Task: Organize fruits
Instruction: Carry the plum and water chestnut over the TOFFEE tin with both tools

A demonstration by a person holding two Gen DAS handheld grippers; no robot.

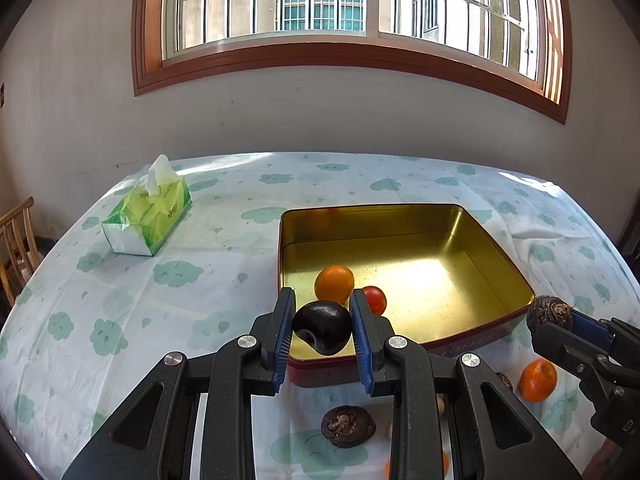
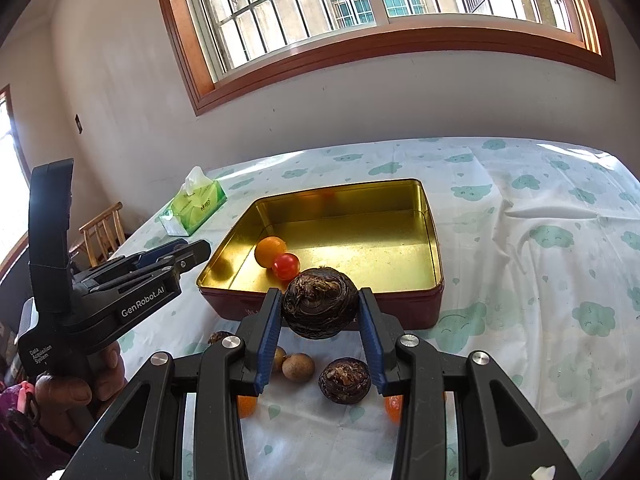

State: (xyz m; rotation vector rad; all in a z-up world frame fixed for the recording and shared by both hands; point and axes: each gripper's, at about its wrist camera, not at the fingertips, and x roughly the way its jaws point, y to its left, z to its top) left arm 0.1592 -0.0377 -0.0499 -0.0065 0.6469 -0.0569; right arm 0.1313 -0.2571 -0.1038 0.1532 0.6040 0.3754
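- The left gripper tilts downward over the near rim of the gold-lined, dark-red square tin, clamped on a smooth, dark purple-black fruit.
- The right gripper tilts likewise before the tin, gripping a rough brown water chestnut.
- Inside the tin lie a round orange touching a small red tomato.

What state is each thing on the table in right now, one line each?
Left tool: shut on a smooth dark fruit, over the tin's near edge.
Right tool: shut on a rough brown water chestnut, held off the cloth.
Tin: open, lidless.
Orange: inside the tin.
Red tomato: inside the tin, touching the orange.
Second water chestnut: loose on the cloth.
Tissue pack: open, tissue sticking out.
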